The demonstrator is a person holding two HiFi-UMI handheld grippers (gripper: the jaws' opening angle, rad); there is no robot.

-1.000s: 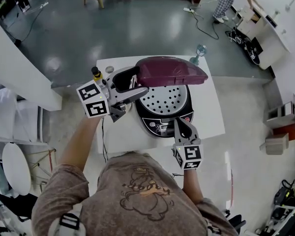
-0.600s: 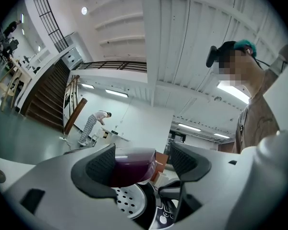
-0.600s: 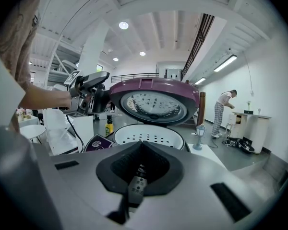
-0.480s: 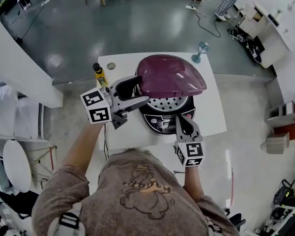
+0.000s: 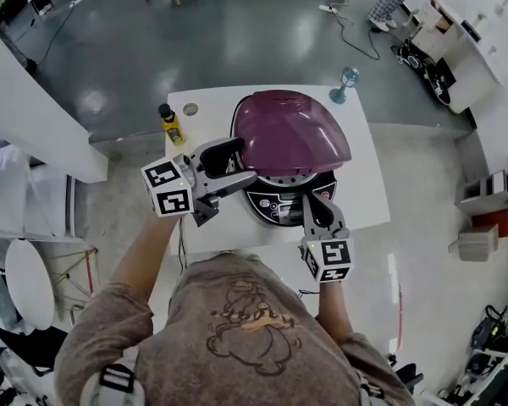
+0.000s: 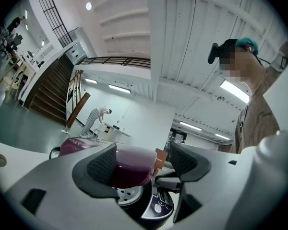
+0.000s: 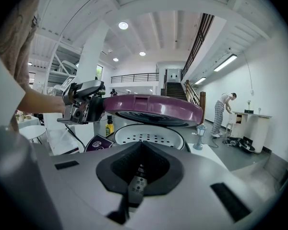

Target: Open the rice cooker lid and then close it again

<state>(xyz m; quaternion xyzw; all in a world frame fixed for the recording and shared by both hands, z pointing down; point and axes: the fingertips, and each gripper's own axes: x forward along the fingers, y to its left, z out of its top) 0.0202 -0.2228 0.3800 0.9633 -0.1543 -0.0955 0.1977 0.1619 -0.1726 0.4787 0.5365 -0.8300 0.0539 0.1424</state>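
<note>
head view / where it is: rice cooker (image 5: 284, 203) sits mid tabletop (image 5: 364, 201), with its maroon lid (image 5: 292, 134) hanging part-open over the pot.
head view / left tongs: left tongs (image 5: 237, 162) are at the lid's left rim.
head view / right tongs: right tongs (image 5: 314, 204) are down at the cooker's front, by the control panel. Can't tell if they touch it.
head view / count: 1 cooker, 1 lid, 2 tongs, 1 yellow bottle (image 5: 169, 123), 1 stemmed glass (image 5: 345, 85).
left gripper view / tongs: spread apart, with the lid's rim between them close to one pad. Doesn't look pinched.
left gripper view / handling: my guess is stiff moulded plastic with a smooth, glossy dome, so probably slippery on top. The rim edge is the better place to hold.
right gripper view / tongs: pads pressed together with nothing between them.
right gripper view / lid: tilted over a perforated white inner plate (image 7: 149, 138), 1 of those.
right gripper view / handling: it looks hinged at the back, so it should swing rather than lift off. I'd expect a firm push near the front to latch it. The base might skid, so it's worth bracing.
</note>
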